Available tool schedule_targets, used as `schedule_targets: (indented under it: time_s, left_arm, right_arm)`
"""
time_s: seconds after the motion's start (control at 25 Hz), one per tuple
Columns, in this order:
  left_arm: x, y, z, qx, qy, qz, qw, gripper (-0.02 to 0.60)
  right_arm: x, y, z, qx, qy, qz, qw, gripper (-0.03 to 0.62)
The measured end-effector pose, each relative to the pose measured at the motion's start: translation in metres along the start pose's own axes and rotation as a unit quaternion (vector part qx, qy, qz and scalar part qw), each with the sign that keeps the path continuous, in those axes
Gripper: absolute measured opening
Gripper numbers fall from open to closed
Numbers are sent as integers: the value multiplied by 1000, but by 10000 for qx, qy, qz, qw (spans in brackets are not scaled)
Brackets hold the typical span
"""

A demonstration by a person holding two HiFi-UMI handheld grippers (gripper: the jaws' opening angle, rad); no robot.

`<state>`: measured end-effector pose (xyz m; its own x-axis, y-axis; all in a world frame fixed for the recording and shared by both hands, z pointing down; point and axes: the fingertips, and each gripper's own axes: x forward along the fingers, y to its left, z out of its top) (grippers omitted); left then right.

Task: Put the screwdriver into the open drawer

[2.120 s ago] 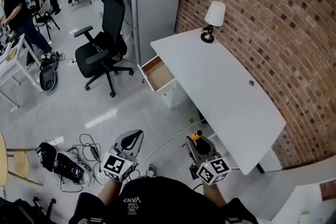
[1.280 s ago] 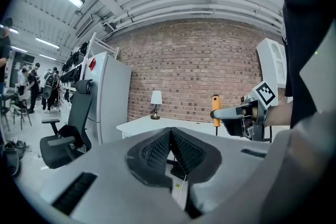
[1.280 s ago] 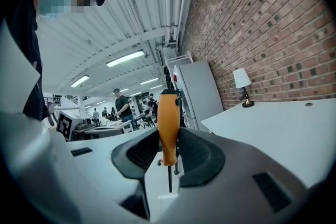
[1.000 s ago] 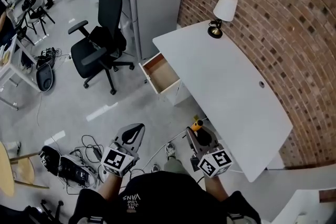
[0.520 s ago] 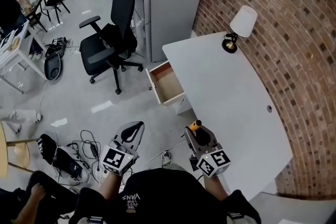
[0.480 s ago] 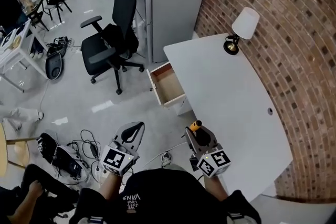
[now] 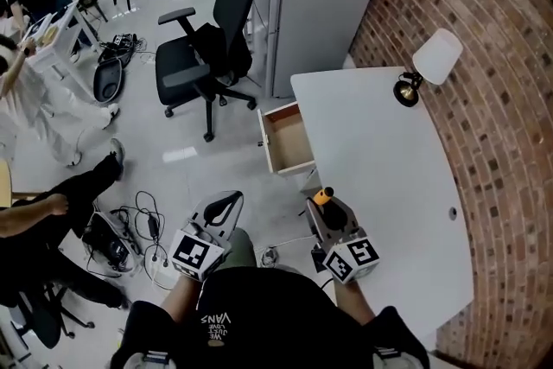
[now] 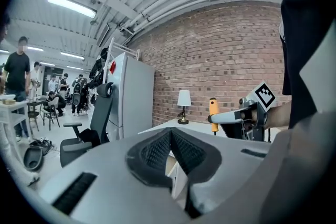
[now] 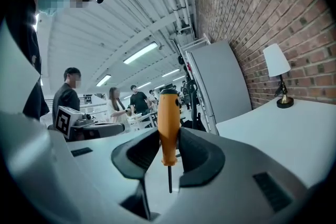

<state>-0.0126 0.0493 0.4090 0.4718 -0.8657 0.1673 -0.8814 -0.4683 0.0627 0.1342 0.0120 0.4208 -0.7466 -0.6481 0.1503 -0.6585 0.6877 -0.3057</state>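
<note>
While my right gripper (image 9: pixel 169 148) clamps the orange-handled screwdriver (image 9: pixel 168 123), thin shaft below its pads, my left gripper (image 8: pixel 170 140) is pressed together on nothing. I see the screwdriver near the white desk's (image 7: pixel 380 168) edge, well apart from the open wooden drawer (image 7: pixel 290 147). The black shirt (image 7: pixel 259 320) reads "VANS".

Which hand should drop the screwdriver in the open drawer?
Right. The right gripper holds the orange screwdriver upright between its jaws, with the open drawer ahead. The left gripper is shut and empty, so it would first need to take the tool.
</note>
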Motion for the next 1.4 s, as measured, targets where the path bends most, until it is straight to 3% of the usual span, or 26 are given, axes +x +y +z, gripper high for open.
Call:
schedule_targets:
  time_s: [0.28,0.84,1.4]
  left_arm:
    - [22,32,2,-55,9,-73,10000,6]
    - [84,130,-6,34,232,-740,9970,6]
    - [147,193,-41,-90,516,-1282,9904,6]
  right_arm:
    - [37,-8,1,20,68,-58,10000,114]
    - [149,-51,-24,58,361,-723,9967,114]
    - [249,-132,-122,46,1139,-1392,9837,112]
